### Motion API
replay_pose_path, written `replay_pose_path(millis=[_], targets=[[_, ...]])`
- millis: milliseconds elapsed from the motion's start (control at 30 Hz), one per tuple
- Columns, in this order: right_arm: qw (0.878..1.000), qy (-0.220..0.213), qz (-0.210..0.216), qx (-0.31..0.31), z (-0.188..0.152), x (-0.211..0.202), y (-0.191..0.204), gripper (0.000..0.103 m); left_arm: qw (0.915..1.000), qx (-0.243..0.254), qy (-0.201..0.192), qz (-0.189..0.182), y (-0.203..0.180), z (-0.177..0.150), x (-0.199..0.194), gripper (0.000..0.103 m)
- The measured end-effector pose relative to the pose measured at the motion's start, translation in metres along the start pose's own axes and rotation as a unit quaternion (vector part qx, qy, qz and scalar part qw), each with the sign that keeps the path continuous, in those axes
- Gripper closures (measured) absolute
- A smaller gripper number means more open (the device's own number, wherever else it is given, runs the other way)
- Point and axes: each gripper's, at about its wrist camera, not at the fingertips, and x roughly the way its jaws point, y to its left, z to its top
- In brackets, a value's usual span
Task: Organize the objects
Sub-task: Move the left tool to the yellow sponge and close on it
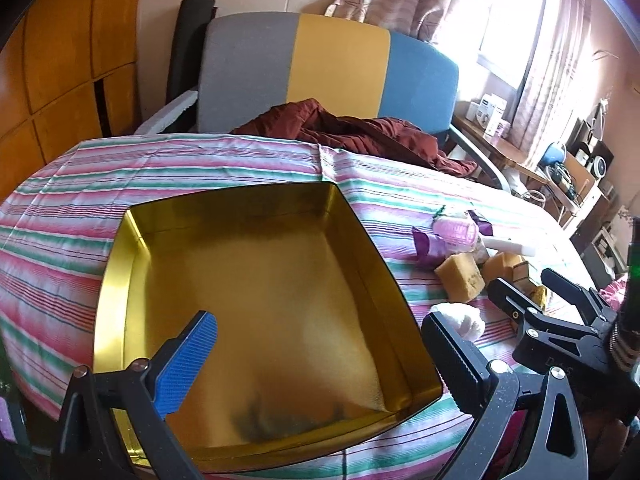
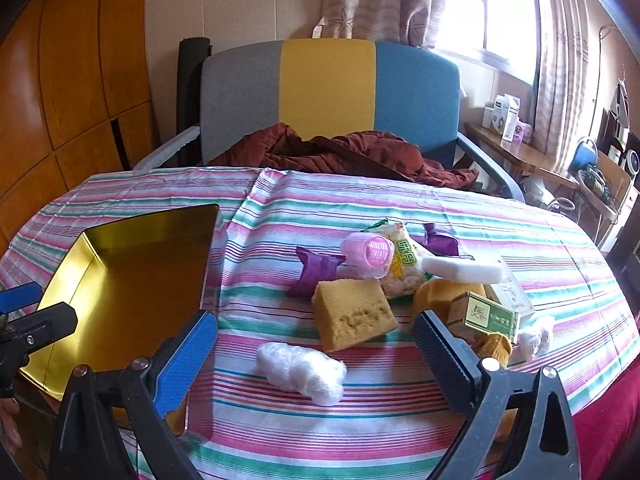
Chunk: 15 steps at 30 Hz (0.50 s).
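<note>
A gold square tin [image 1: 120, 280] lies open on the striped tablecloth, with nothing inside. My left gripper [image 1: 320, 336] hovers open over it, nothing between its fingers. In the right wrist view the tin [image 2: 72, 256] sits at the left. My right gripper [image 2: 316, 340] stands open above a white cotton wad [image 2: 302, 372]. Just beyond lie a yellow sponge [image 2: 352, 314], a purple ribbon [image 2: 316, 270], a pink hair roller [image 2: 370, 250], a snack packet [image 2: 402, 268], a white stick [image 2: 460, 270] and a green-and-tan box [image 2: 486, 316]. The right gripper [image 1: 532, 292] shows at the left view's right edge.
The striped cloth [image 2: 360, 200] covers a round table. Behind it stands a grey, yellow and blue chair [image 2: 328, 88] with a maroon garment [image 2: 340, 152] on the seat. A wooden wardrobe [image 2: 60, 80] is at the left; a cluttered shelf [image 2: 520, 152] is by the window.
</note>
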Motion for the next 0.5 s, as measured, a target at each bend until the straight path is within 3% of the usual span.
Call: replay_pose_path(millis=[300,500], targets=[[1.000,0.011,-0.010,0.012,-0.002,0.007,-0.015,0.002,0.9994,0.026,0.008,-0.018,-0.023,0.014,0.013,0.000],[0.997,0.014,-0.043,0.060,0.001,0.001,-0.070,0.003,0.9971,0.054,0.019,-0.051,-0.050,0.027,0.027,0.000]])
